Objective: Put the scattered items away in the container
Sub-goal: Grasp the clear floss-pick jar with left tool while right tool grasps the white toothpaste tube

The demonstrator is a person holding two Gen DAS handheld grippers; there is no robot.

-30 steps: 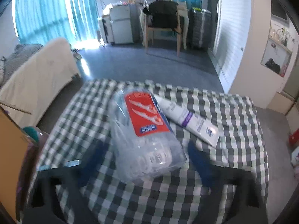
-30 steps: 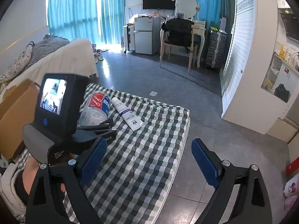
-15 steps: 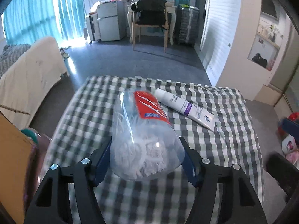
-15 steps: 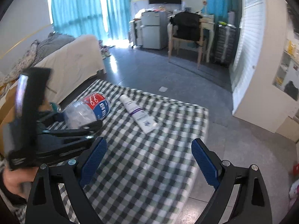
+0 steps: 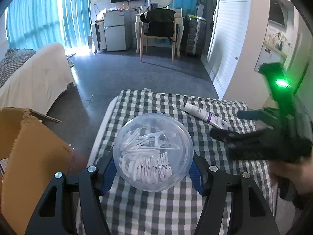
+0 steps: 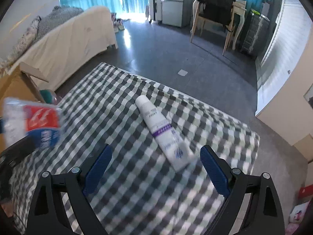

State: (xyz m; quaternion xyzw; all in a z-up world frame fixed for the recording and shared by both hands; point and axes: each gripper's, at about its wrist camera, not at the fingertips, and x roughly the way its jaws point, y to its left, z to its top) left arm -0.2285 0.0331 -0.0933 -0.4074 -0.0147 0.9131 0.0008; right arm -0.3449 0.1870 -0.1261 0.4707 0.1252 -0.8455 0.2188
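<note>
Left wrist cam first: my left gripper (image 5: pixel 153 173) has the clear tub of floss picks (image 5: pixel 153 155) pinched between its blue pads, and the jaws are closing on it. I'm looking straight at the tub's round bottom, where there's a printed code and the white picks piled inside. It sits right between the fingers, held above the checkered tablecloth (image 5: pixel 156 211). Only this view shows the open cardboard box (image 5: pixel 29 146) up close, just left of the gripper. The white tube with the purple band (image 5: pixel 205 114) lies on the cloth ahead and to the right, and my right gripper (image 5: pixel 230 125) shows as a dark blurry shape next to it, a green light glowing on top.

Right wrist cam: here the tube (image 6: pixel 163 132) is clear, lying flat on the cloth just ahead of the gripper (image 6: pixel 154 168), cap pointing away and its flat end nearest the right pad. The jaws are spread wide with nothing between them and not touching the tube. Off to the left I get the tub's (image 6: pixel 32 121) red and blue label, blurred, which the other cam can't see. A corner of the box (image 6: pixel 17 86) peeks in behind it.
</note>
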